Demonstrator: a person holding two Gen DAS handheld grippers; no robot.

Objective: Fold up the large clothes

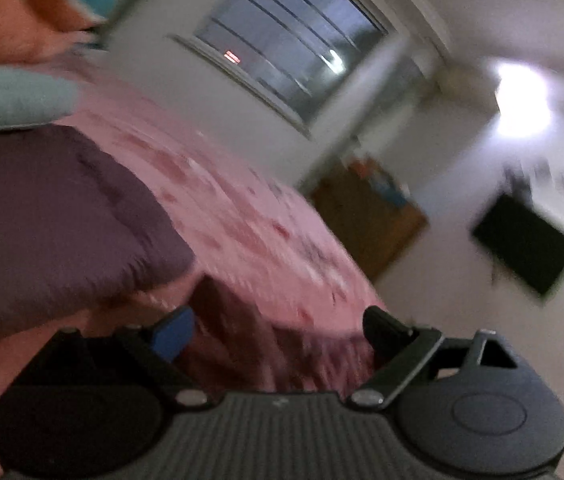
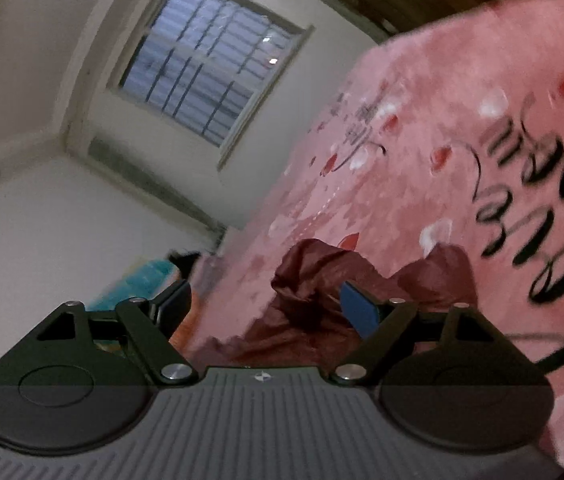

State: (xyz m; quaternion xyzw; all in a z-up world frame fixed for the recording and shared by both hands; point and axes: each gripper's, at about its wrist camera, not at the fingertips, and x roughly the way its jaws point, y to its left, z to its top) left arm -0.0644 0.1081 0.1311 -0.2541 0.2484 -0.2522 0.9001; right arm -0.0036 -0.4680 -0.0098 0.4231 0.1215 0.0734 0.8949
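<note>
A dark maroon garment (image 1: 238, 332) lies crumpled on the pink patterned bedspread (image 1: 242, 216), right in front of my left gripper (image 1: 278, 328), whose jaws stand wide open around it. The view is tilted and blurred. In the right wrist view the same maroon cloth (image 2: 306, 300) bunches up between the open jaws of my right gripper (image 2: 266, 304) on the pink bedspread (image 2: 422, 184). Neither gripper pinches the cloth.
A folded purple garment (image 1: 54, 220) and a pale green one (image 1: 10, 100) lie on the bed to the left. A barred window (image 1: 290, 48), a wooden cabinet (image 1: 366, 220) and a wall-mounted TV (image 1: 526, 244) are behind. A black cable (image 2: 562, 344) crosses the bedspread.
</note>
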